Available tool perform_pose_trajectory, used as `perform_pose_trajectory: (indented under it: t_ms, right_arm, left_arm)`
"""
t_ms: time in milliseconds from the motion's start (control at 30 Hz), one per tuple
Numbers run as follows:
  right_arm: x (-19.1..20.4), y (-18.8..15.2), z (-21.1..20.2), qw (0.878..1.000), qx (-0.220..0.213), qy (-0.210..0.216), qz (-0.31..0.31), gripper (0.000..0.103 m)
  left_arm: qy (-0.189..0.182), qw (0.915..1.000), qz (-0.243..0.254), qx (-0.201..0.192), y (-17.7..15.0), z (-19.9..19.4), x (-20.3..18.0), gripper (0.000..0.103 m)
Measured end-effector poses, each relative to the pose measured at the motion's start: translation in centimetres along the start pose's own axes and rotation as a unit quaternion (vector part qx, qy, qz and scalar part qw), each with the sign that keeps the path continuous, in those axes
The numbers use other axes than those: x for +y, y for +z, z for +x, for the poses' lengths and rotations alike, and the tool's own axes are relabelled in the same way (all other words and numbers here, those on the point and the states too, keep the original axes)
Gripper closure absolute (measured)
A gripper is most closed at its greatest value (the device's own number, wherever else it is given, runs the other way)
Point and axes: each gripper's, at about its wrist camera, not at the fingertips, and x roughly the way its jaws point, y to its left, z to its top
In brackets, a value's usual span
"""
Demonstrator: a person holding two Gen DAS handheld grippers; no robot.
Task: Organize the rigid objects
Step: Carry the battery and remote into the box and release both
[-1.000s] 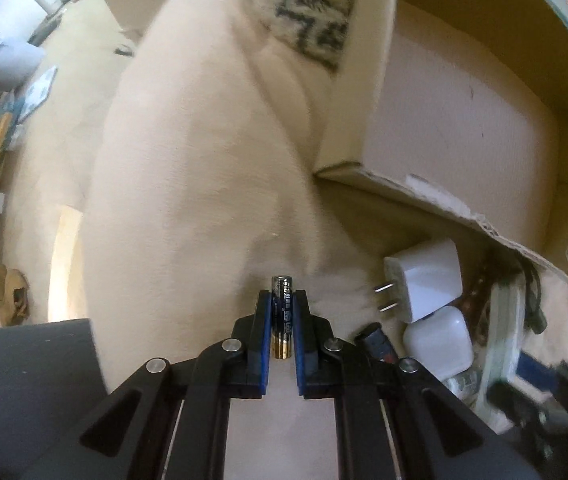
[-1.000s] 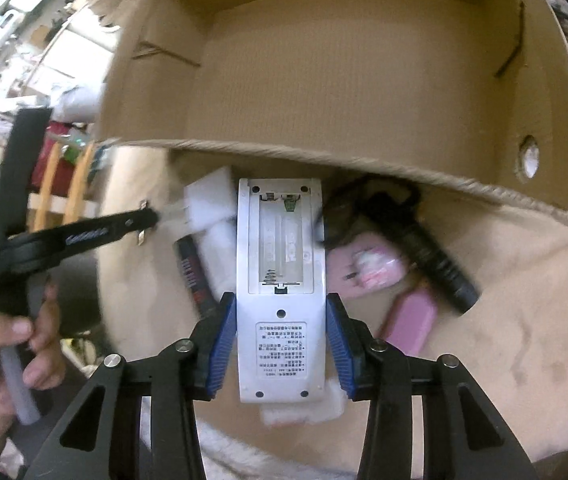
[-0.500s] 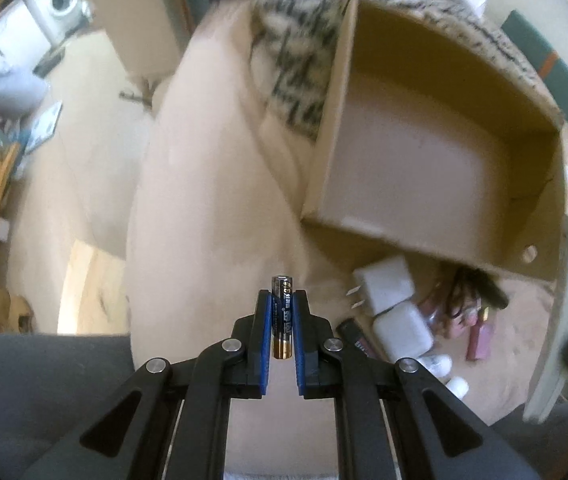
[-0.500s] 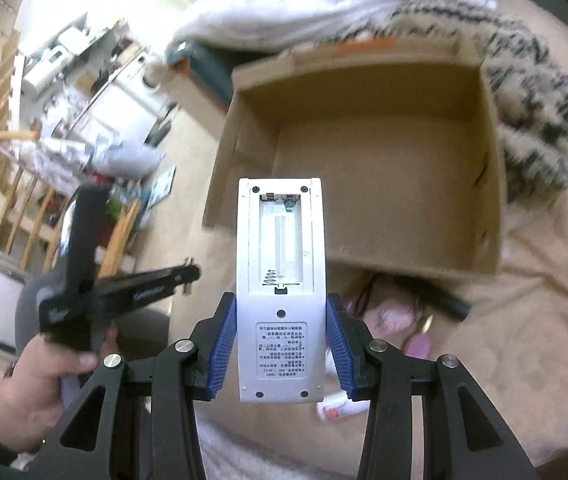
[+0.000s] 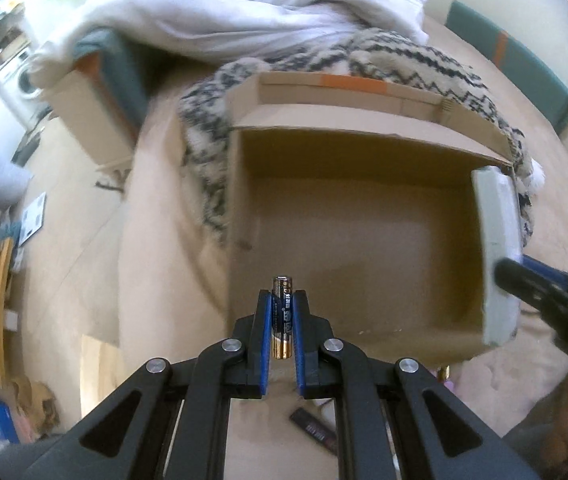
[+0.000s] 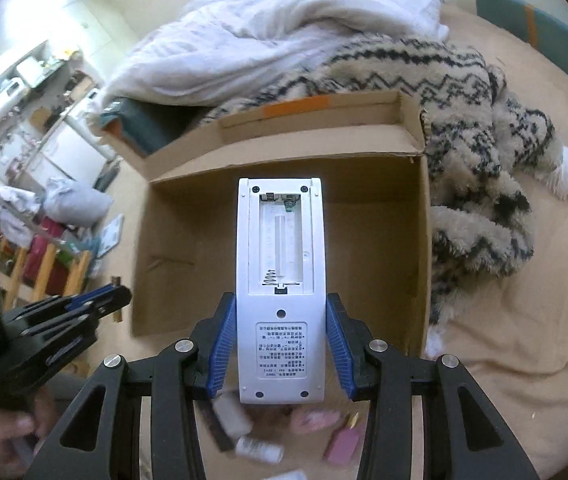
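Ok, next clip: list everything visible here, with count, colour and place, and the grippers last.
cardboard box: 1, brown, open on the bed, nothing visible inside
battery: 1, black and gold, upright in left gripper
remote: 1, white, battery bay open, in right gripper
patterned blanket: 1, cream and black, behind the box
white duvet: 1, far side of the bed
small items: several, pink, white, black, before the box
left gripper: black, blue pads
right gripper: black, blue pads
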Motion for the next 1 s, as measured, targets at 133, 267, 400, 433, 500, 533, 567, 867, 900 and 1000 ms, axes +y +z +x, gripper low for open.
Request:
perform_pose_trajectory:
  t_ms: [133, 267, 400, 433, 500, 533, 567, 867, 900, 1000]
  right_arm:
    - [-0.5, 0.7, 2.5, 1.0, 0.017, -0.019, 0.001, 0.057]
    - [-0.7, 0.9, 4.5, 0.999, 0.035, -0.034, 0.004, 0.057]
    - [-1.1, 0.5, 6.1, 0.997, 0.052, -0.049, 0.01, 0.057]
    - [-1.2, 0.4, 6.5, 0.997, 0.058, -0.052, 0.013, 0.057]
    - [-1.2, 0.3, 6.8, 0.996, 0.062, -0.057, 0.012, 0.057]
    - [-1.0, 0.1, 6.8, 0.996, 0.062, -0.062, 0.011, 0.057]
    - [-1.0, 0.1, 6.9, 0.996, 0.063, -0.064, 0.01, 0.057]
    - [-1.3, 0.0, 8.9, 0.992, 0.092, -0.091, 0.012, 0.057]
    - [-1.4, 0.1, 9.1, 0.991, 0.094, -0.09, 0.015, 0.057]
    - [-1.3, 0.2, 9.4, 0.991, 0.097, -0.088, 0.02, 0.057]
  left_arm:
    - [0.0, 0.9996, 0.029, 0.008, 1.5, 2.5, -1.8, 0.094]
    - [-0.01, 0.9984, 0.052, 0.02, 2.0, 5.4, -3.1, 0.094]
    - [-0.019, 0.998, 0.049, 0.033, 1.9, 7.5, -3.5, 0.094]
    - [-0.021, 0.998, 0.047, 0.037, 1.9, 7.8, -3.5, 0.094]
    - [-0.018, 0.9982, 0.041, 0.041, 2.1, 8.5, -3.5, 0.094]
    - [-0.017, 0.9982, 0.039, 0.042, 2.2, 8.7, -3.4, 0.094]
    - [-0.017, 0.9983, 0.034, 0.044, 2.3, 9.0, -3.3, 0.094]
    - [-0.005, 0.9979, 0.035, 0.055, 1.9, 10.1, -3.3, 0.094]
    - [-0.003, 0.9978, 0.038, 0.055, 1.8, 10.2, -3.4, 0.094]
    - [0.004, 0.9976, 0.043, 0.054, 1.7, 10.4, -3.8, 0.094]
